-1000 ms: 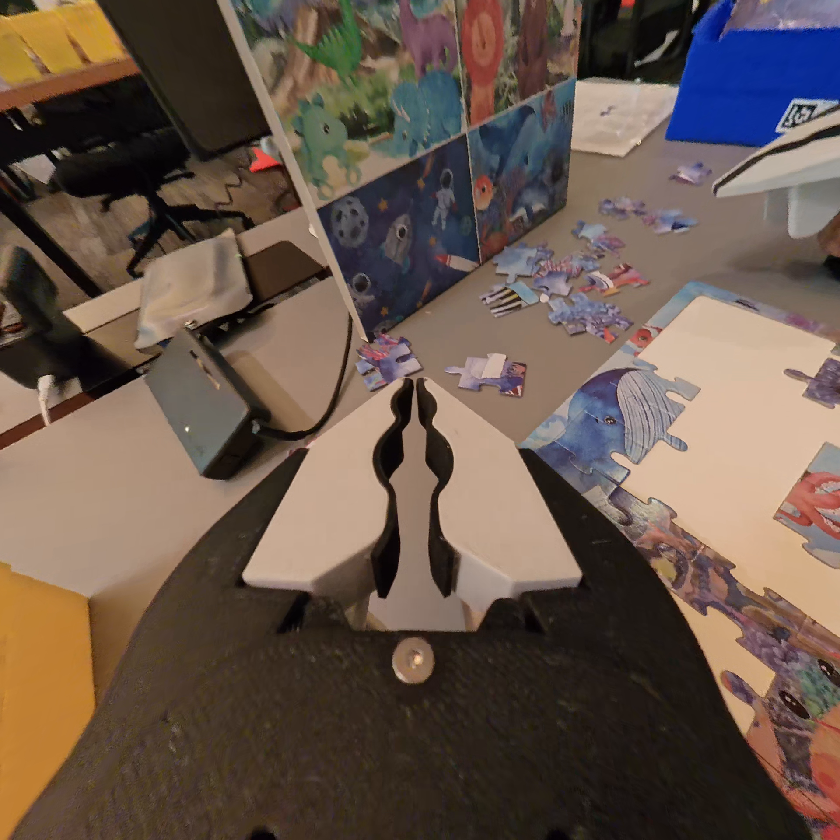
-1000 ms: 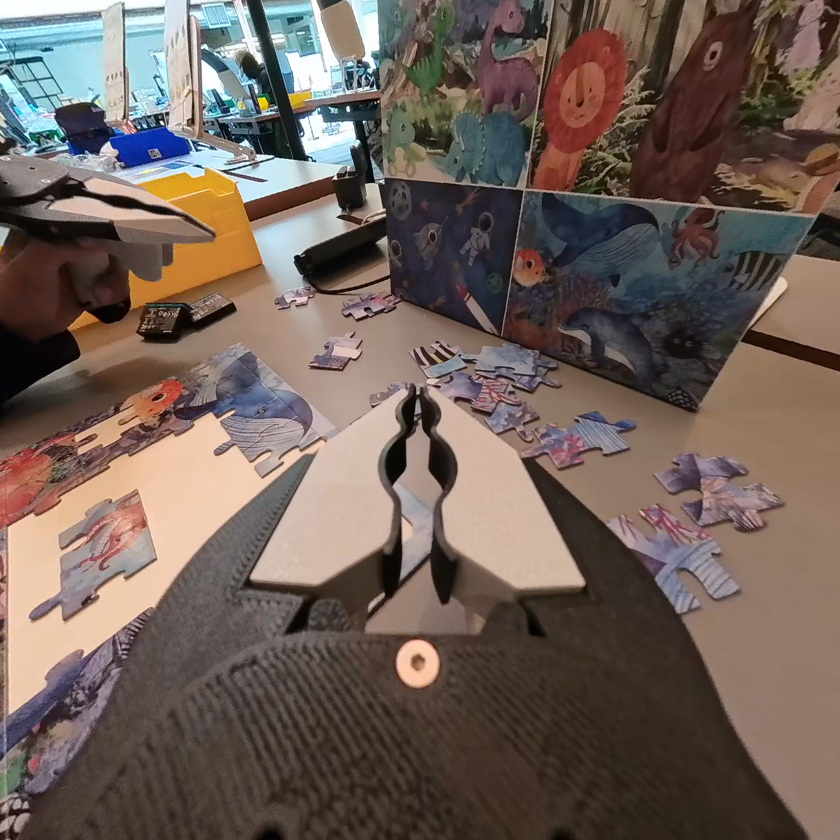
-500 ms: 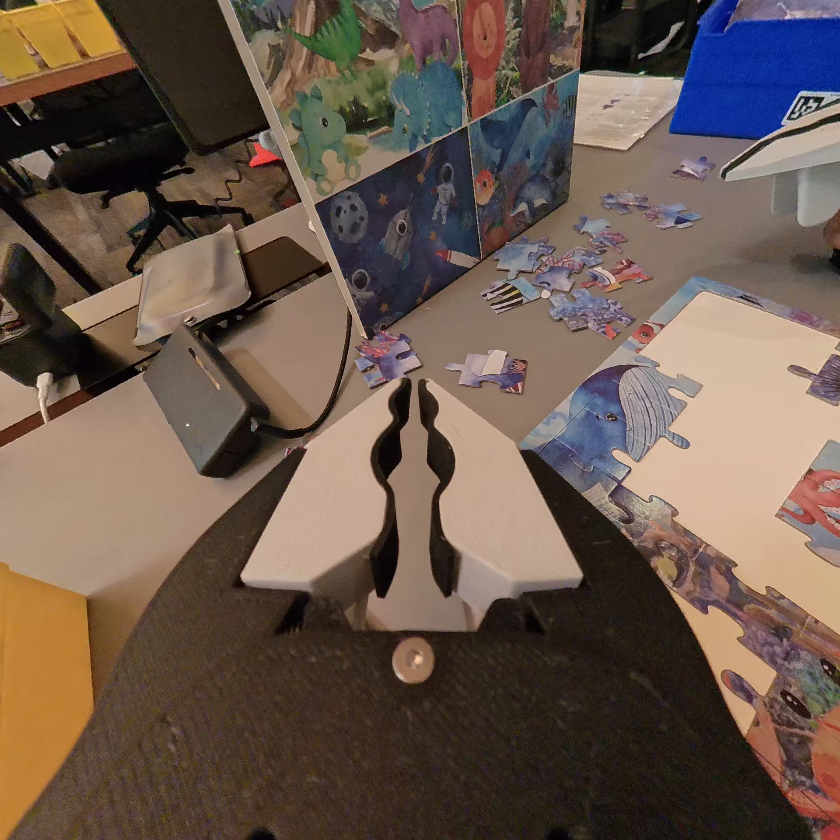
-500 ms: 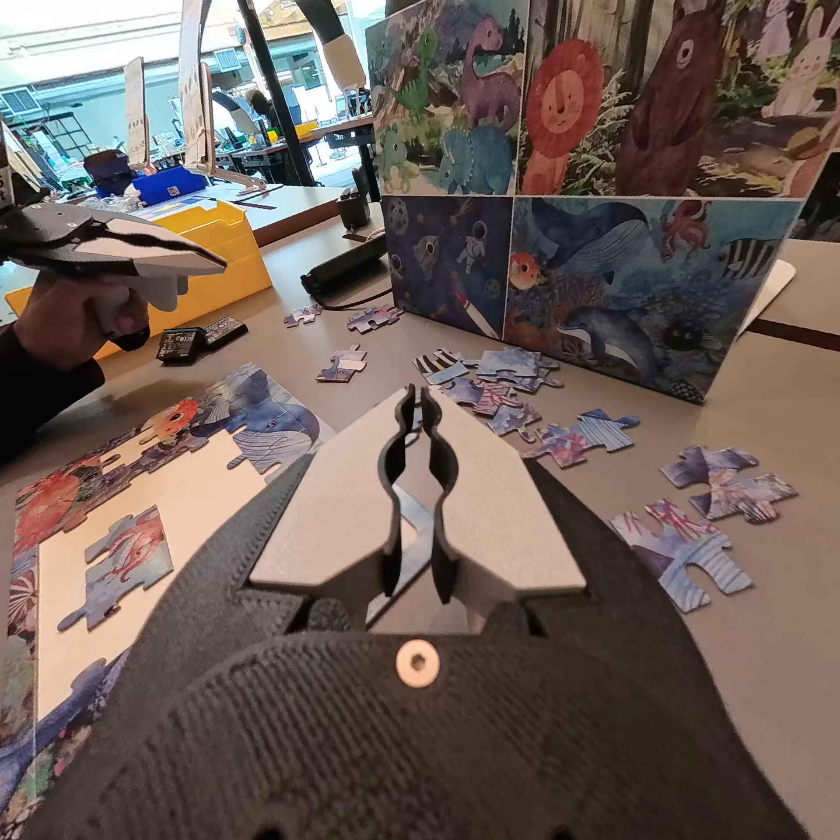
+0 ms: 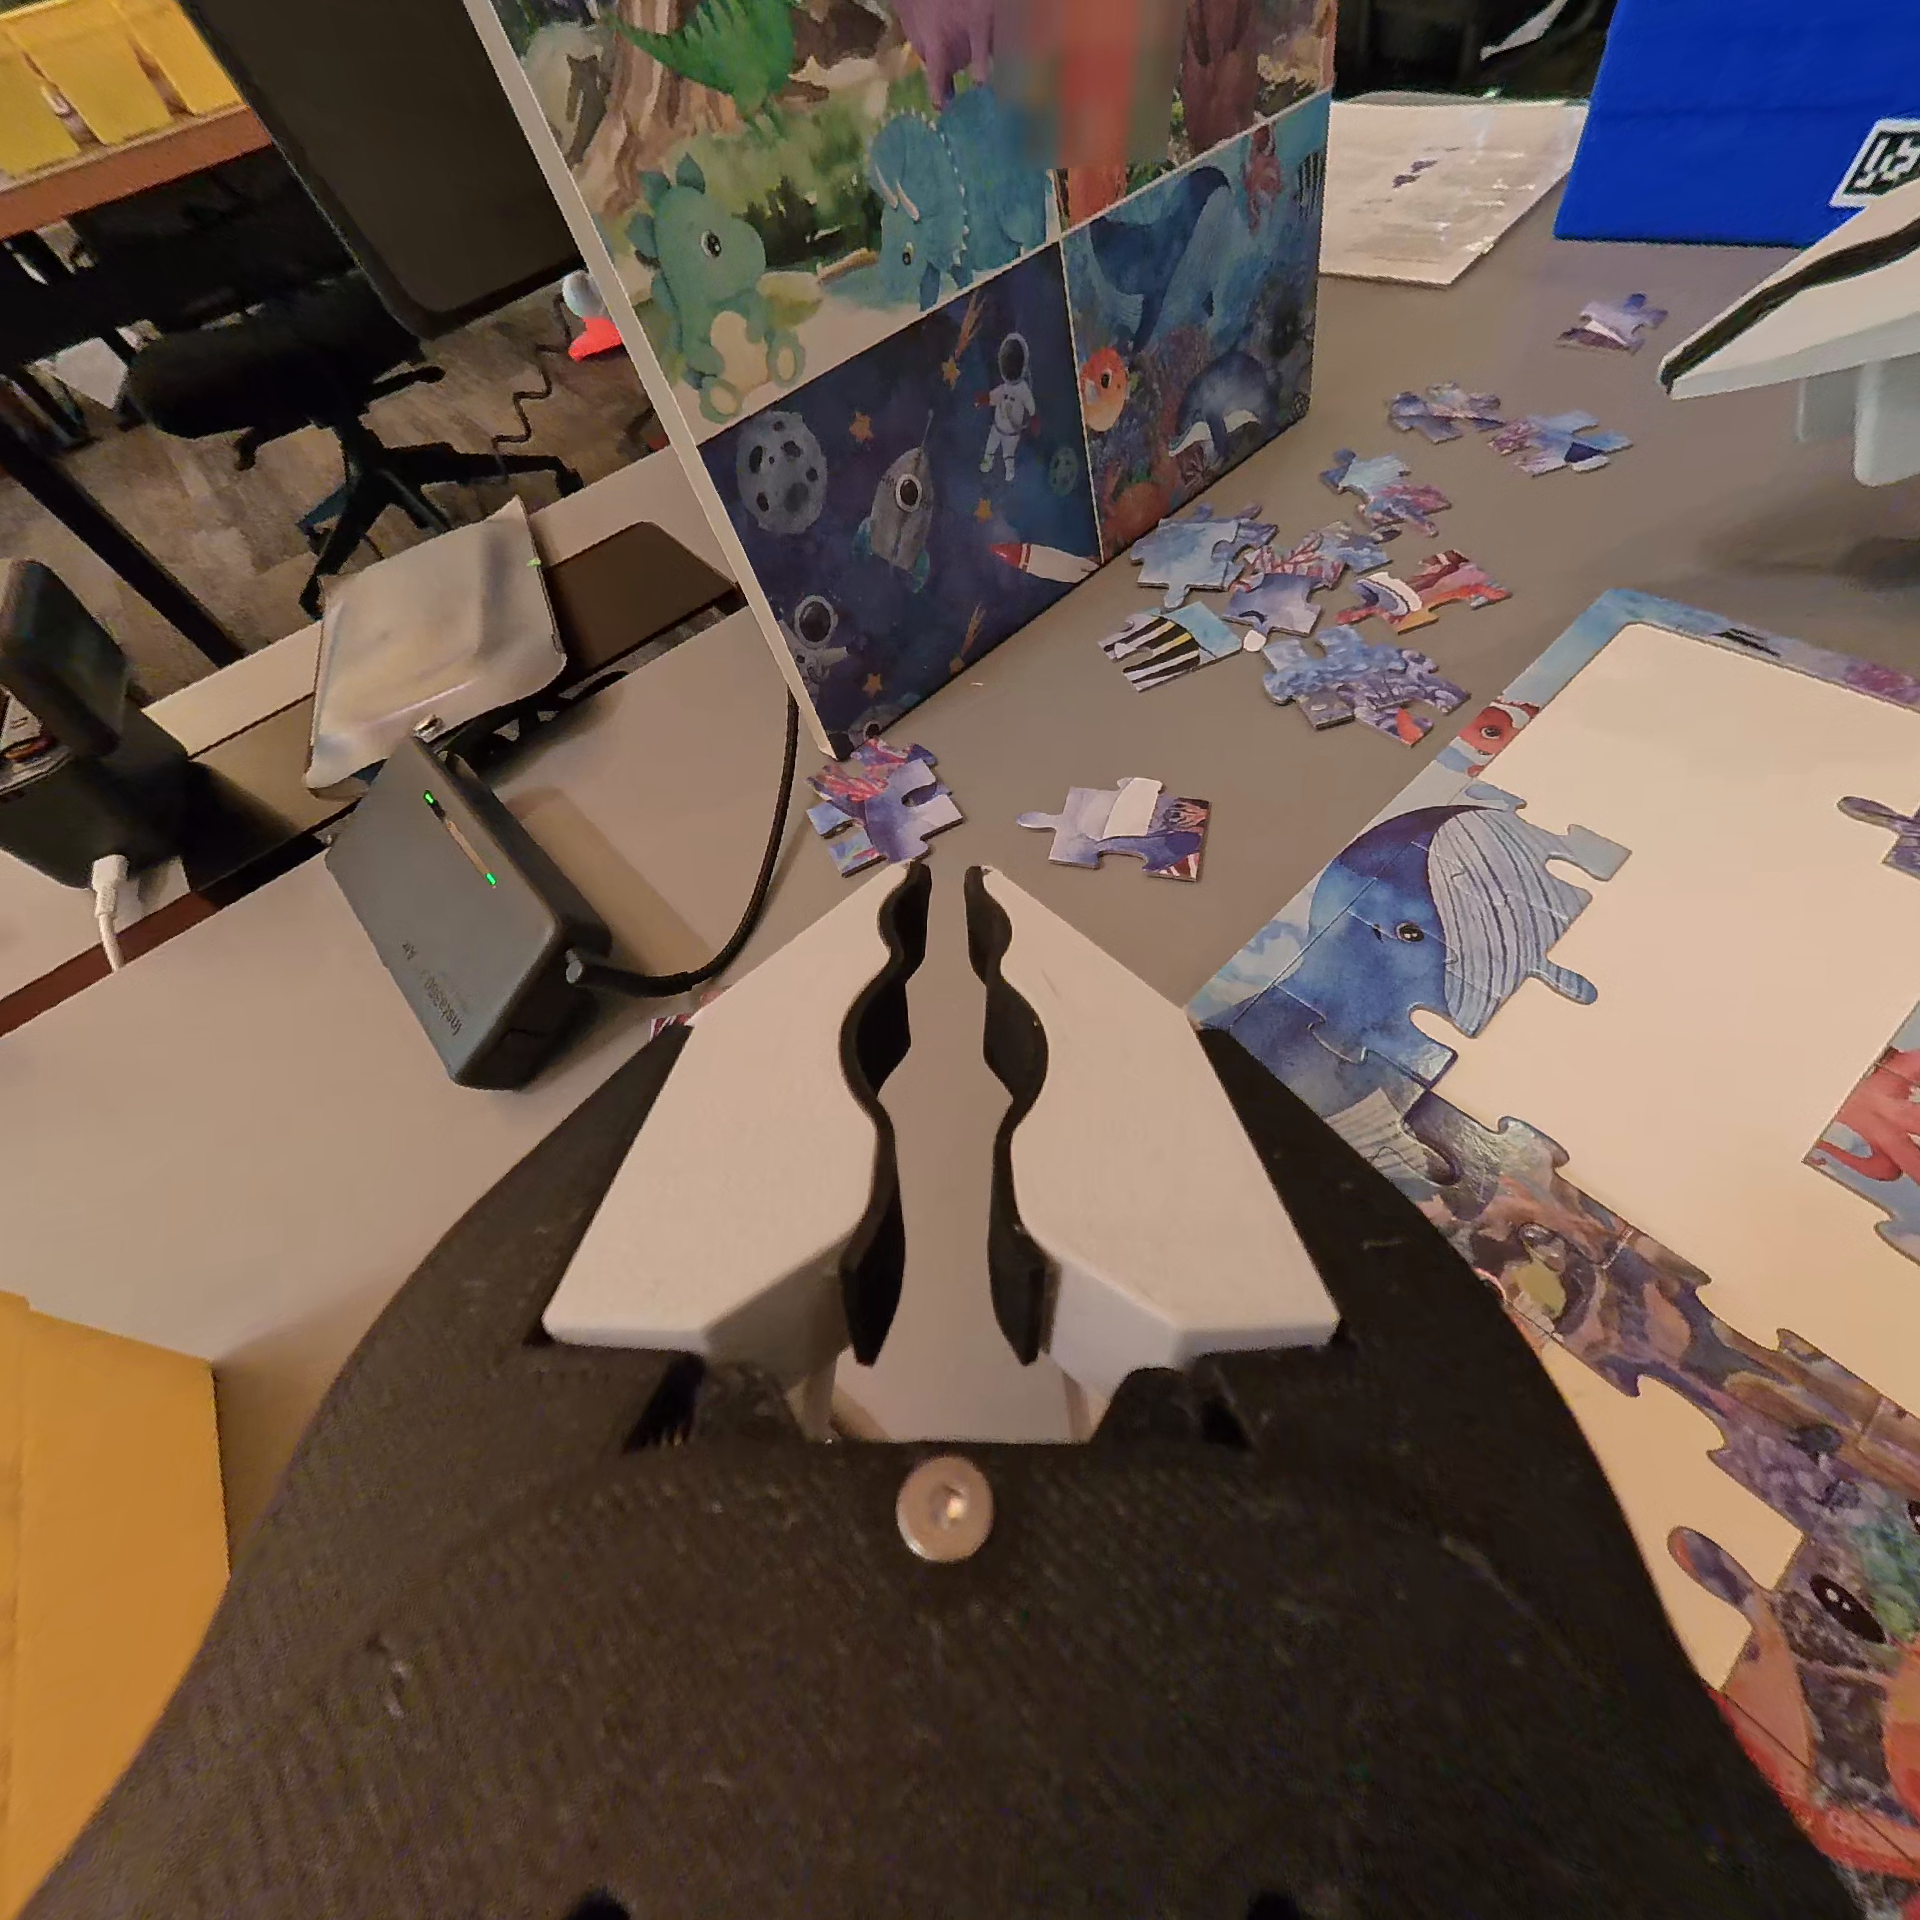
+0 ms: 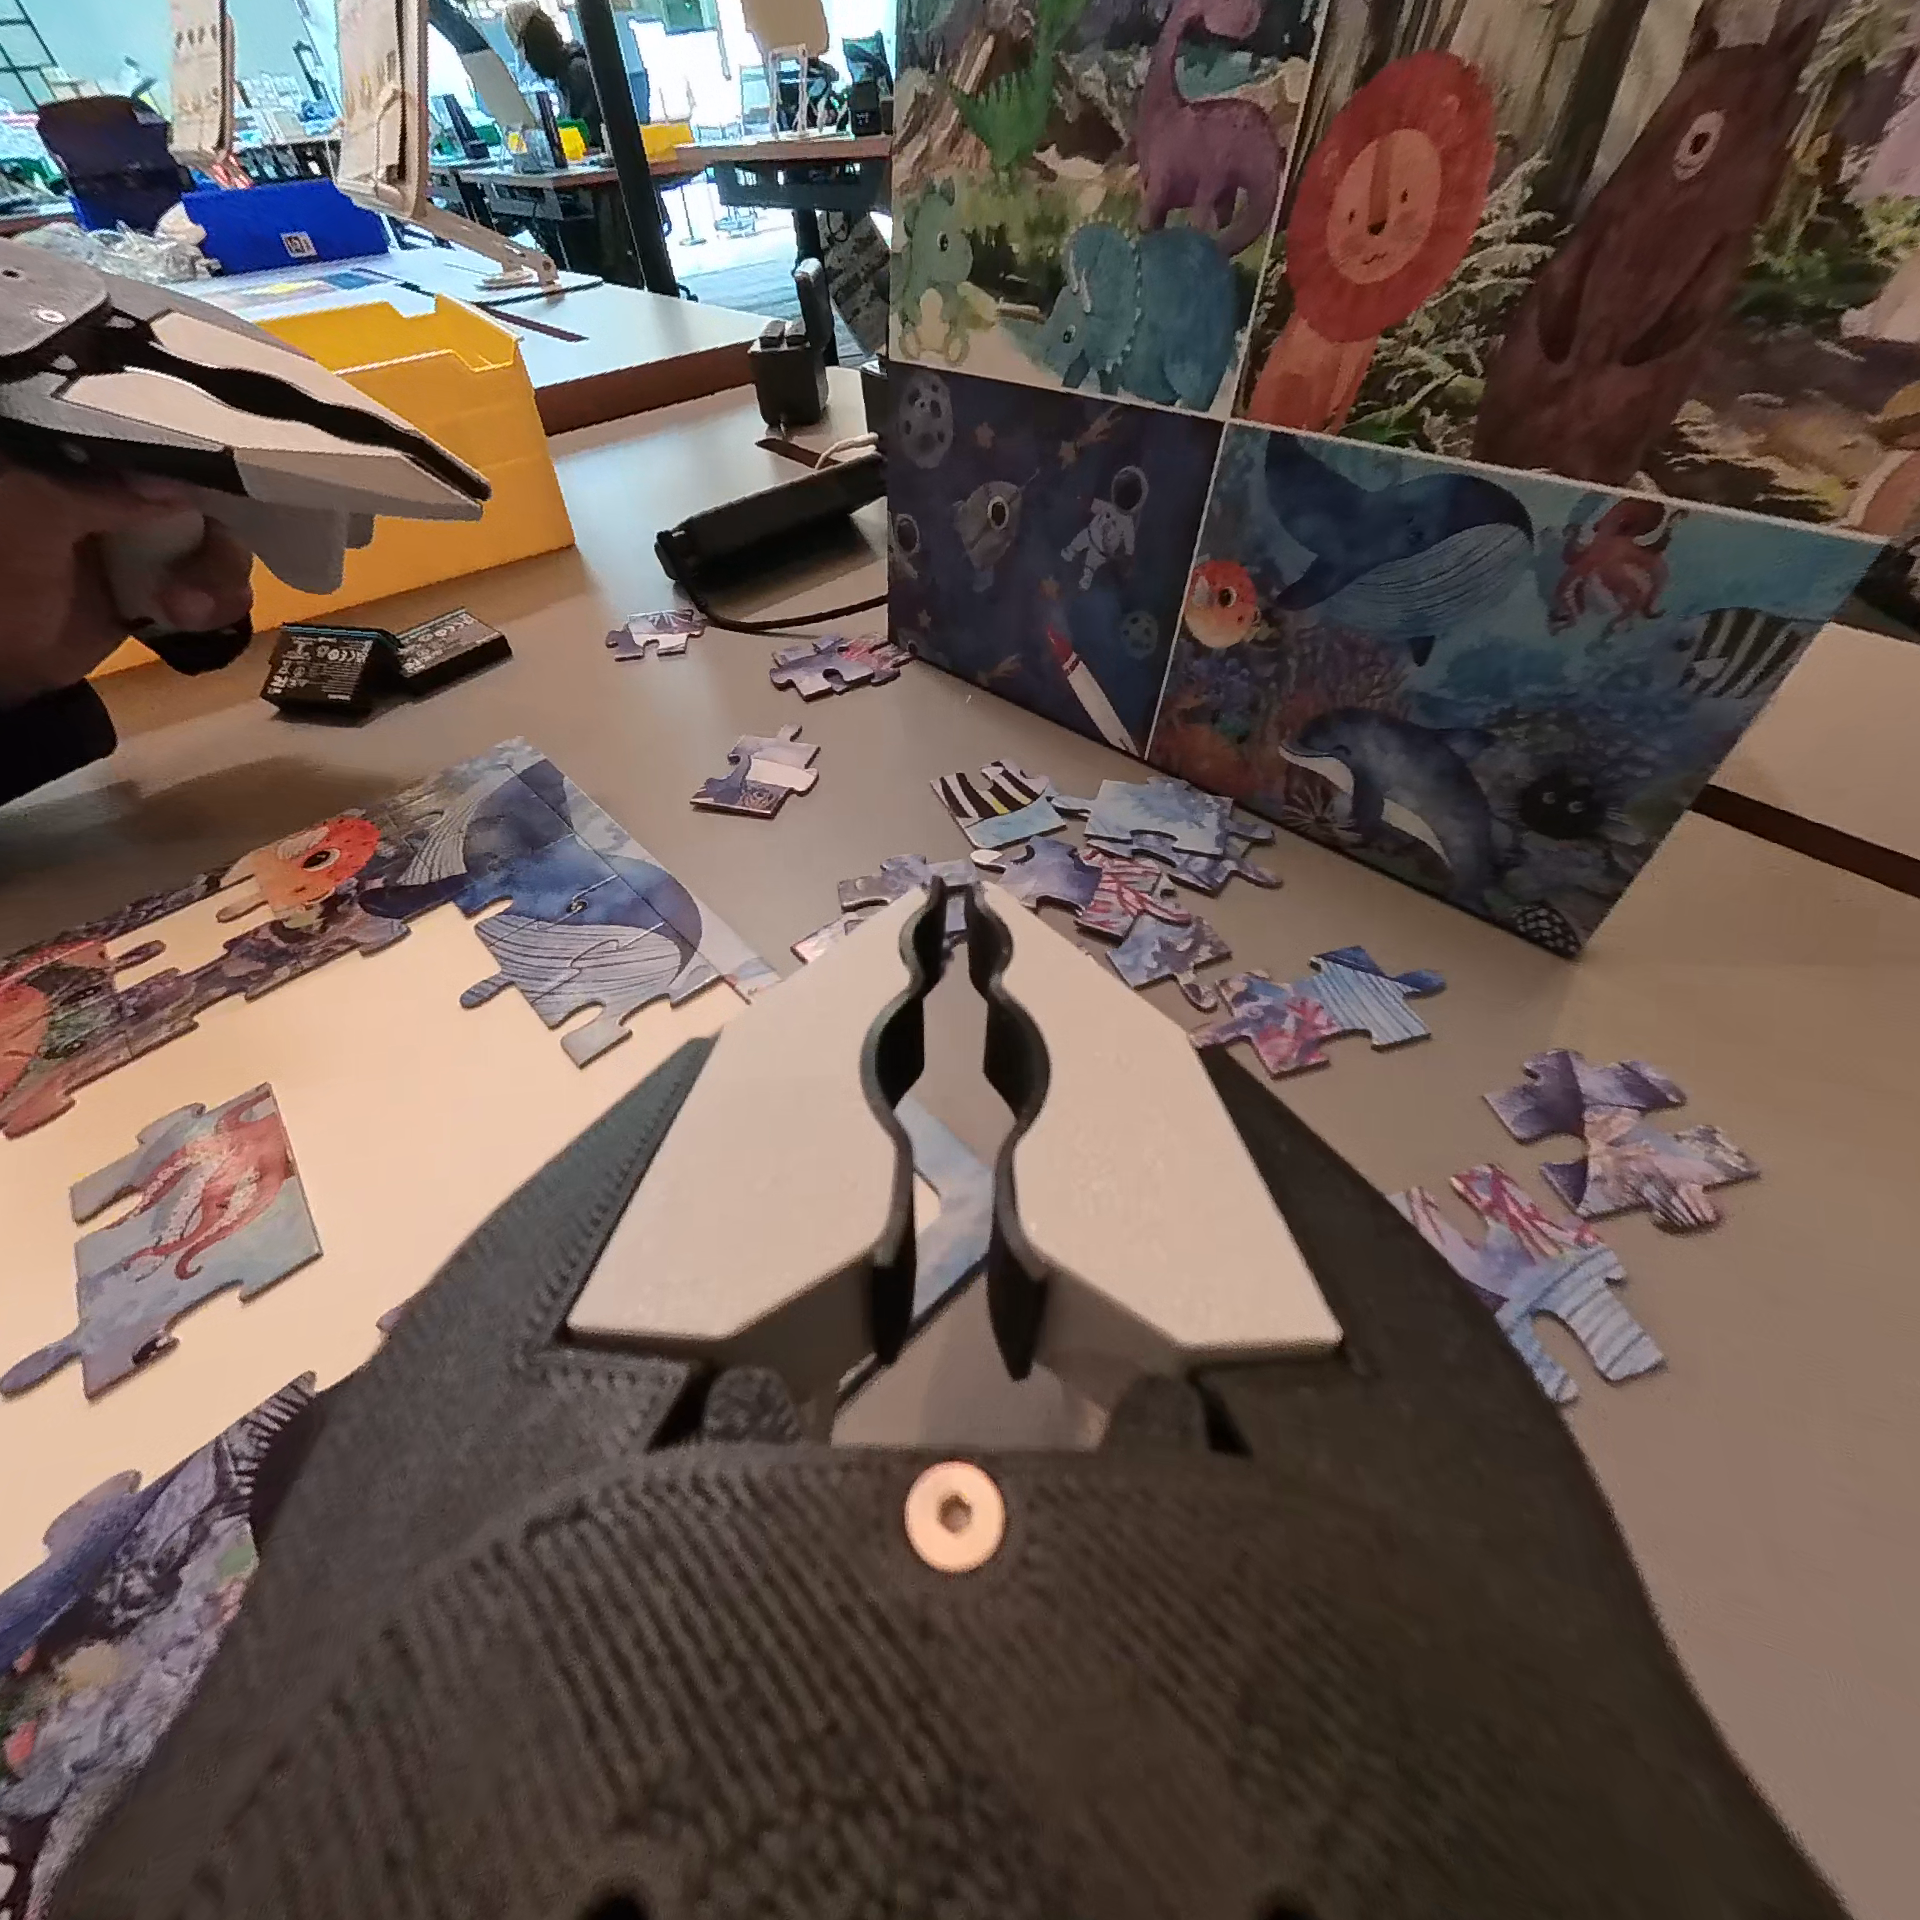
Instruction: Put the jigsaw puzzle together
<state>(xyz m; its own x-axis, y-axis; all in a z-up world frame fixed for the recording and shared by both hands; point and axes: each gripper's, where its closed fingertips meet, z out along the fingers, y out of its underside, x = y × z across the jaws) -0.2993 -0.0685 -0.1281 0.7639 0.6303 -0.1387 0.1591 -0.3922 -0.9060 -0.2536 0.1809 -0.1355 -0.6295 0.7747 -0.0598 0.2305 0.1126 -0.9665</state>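
Observation:
The jigsaw board [image 5: 1662,831] lies at the right with its border partly built, a blue whale section [image 5: 1444,935] at its near corner. It also shows in the right wrist view [image 6: 364,1091], with a loose octopus piece [image 6: 197,1205] on the bare middle. Loose pieces [image 5: 1299,623] lie heaped in front of the upright picture box [image 5: 935,468]. My left gripper [image 5: 942,873] is empty above the table, its jaws a narrow gap apart, just short of two single pieces [image 5: 883,805]. My right gripper [image 6: 956,888] is shut and empty above the heap [image 6: 1122,862].
A dark power pack [image 5: 468,914] with a cable lies left of the left gripper. A yellow bin [image 6: 416,416] and two black batteries [image 6: 343,655] sit behind the board. A blue bin [image 5: 1745,114] and a paper sheet [image 5: 1434,187] stand at the far right. Left tips to right tips: about 25 cm.
My left gripper's jaws have parted slightly at the tips. My right gripper has eased back and tilted up a little; the heap sits slightly farther ahead.

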